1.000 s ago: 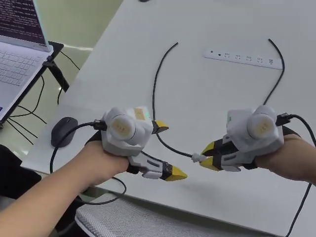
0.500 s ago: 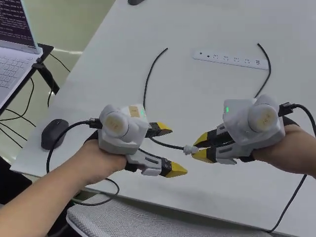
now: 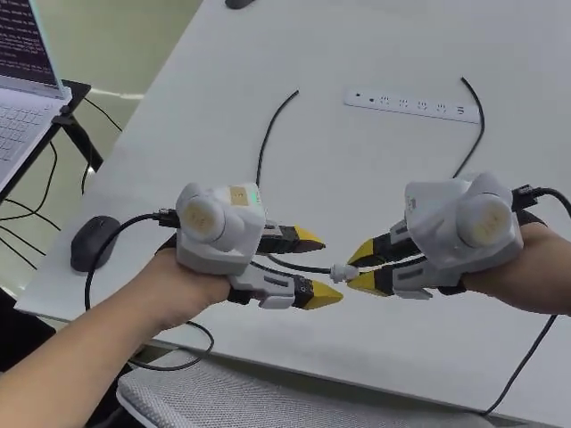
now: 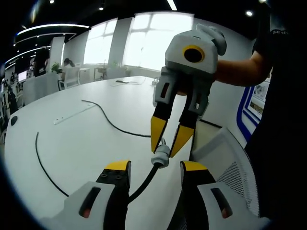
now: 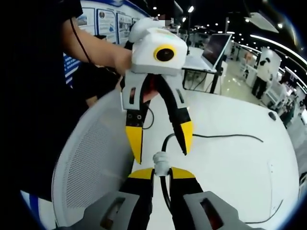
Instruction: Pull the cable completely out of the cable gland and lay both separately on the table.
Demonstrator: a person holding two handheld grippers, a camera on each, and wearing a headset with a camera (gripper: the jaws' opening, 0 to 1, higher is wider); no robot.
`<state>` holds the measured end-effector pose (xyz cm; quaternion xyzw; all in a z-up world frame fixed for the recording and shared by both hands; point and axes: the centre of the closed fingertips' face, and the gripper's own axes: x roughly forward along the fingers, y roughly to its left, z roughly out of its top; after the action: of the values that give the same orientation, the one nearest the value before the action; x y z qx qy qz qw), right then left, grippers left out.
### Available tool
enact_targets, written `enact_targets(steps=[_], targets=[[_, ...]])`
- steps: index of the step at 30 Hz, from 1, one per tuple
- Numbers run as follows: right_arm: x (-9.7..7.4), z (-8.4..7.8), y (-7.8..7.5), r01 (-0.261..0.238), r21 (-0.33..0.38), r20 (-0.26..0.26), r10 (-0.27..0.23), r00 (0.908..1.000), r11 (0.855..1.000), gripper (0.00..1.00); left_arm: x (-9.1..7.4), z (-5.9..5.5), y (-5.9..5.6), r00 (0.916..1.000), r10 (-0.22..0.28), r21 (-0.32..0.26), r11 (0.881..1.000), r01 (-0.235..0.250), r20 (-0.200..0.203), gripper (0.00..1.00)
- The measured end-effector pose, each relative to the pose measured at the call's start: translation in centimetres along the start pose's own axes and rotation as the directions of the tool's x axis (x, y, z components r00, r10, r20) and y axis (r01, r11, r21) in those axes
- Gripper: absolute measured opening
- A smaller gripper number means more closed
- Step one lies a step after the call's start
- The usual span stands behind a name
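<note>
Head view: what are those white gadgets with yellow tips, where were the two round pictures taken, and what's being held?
No robot here: a person carries two hand-held tools, each with two jaws. The head view comes from a headset camera looking down; each round picture comes from a camera riding on one tool. On the white table lie a black cable and a power strip. The right tool pinches the white cable gland at the cable's end. The left tool is open, its jaws either side of the cable.
</note>
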<state>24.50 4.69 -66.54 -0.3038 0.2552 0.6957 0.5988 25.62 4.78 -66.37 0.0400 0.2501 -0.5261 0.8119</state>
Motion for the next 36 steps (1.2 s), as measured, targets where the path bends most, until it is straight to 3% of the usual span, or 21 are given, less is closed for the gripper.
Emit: enact_targets(steps=[7, 12, 17, 25, 30, 33, 36], targets=[[0.1, 0.0, 0.2, -0.008, -0.017, -0.002, 0.008, 1.0, 1.0, 0.06, 0.4, -0.4, -0.3, 0.9998, -0.01, 0.046, 0.999, 0.011, -0.019, 0.35], [0.2, -0.3, 0.3, -0.009, -0.021, -0.007, 0.009, 0.9999, 1.0, 0.06, 0.5, -0.4, -0.4, 0.9997, -0.017, 0.048, 0.999, 0.017, -0.016, 0.29], [0.1, -0.3, 0.4, -0.011, -0.037, -0.006, 0.01, 0.9999, 0.999, 0.06, 0.6, -0.2, -0.9, 0.9991, -0.042, 0.073, 0.996, 0.042, -0.004, 0.16], [0.2, -0.4, 0.4, 0.003, -0.086, 0.014, -0.001, 0.9999, 0.996, 0.07, 0.7, -0.1, -0.9, 0.9993, -0.037, 0.067, 0.997, 0.037, -0.006, 0.16], [0.4, -0.4, 0.5, 0.018, -0.126, 0.027, -0.015, 0.9995, 0.992, 0.07, 0.7, -0.3, -0.9, 0.999, -0.033, 0.075, 0.997, 0.035, -0.031, 0.15], [0.3, -0.2, 0.2, 0.032, -0.112, 0.055, -0.025, 0.9981, 0.993, 0.08, 0.5, 0.0, -0.8, 0.9991, -0.028, 0.086, 0.996, 0.031, -0.031, 0.15], [0.0, 0.0, 0.1, 0.026, -0.018, 0.093, -0.024, 0.9954, 1.0, 0.08, 0.4, 0.1, -0.7, 0.9992, -0.032, 0.084, 0.996, 0.034, -0.026, 0.15]])
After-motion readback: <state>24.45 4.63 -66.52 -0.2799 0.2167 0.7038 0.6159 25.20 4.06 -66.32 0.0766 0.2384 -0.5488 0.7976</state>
